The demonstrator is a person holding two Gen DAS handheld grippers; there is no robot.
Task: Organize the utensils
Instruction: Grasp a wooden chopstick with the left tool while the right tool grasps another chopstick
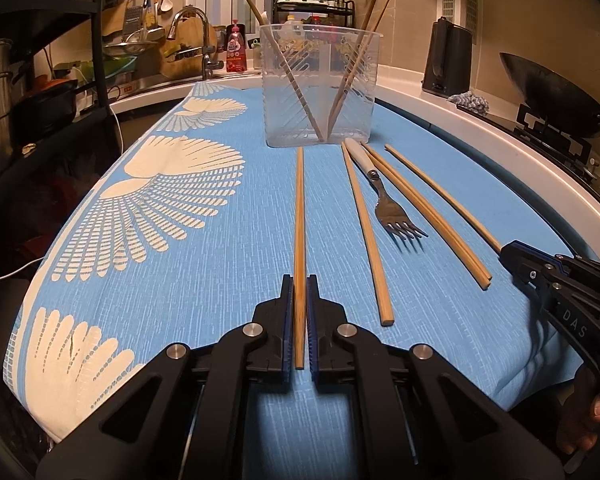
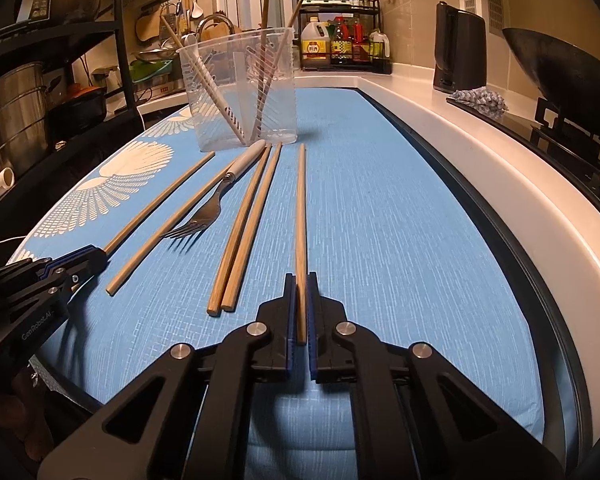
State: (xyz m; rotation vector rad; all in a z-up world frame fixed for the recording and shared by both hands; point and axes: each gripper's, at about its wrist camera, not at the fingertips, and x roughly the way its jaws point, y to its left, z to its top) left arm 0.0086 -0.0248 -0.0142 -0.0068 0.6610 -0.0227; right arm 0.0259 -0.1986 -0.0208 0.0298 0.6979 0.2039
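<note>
Two chopsticks are pinched at once for loading into the clear holder (image 1: 318, 92) at the cloth's far end: one (image 1: 300, 216) by the left gripper (image 1: 299, 308), the outermost (image 2: 301, 216) by the right gripper (image 2: 299, 304); a fork (image 1: 392, 200) lies between.

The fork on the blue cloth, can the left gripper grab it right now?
Probably not yet. The left gripper is shut on a chopstick, so its jaws are busy. The fork lies uncovered to its right, with another chopstick lying between them.
</note>
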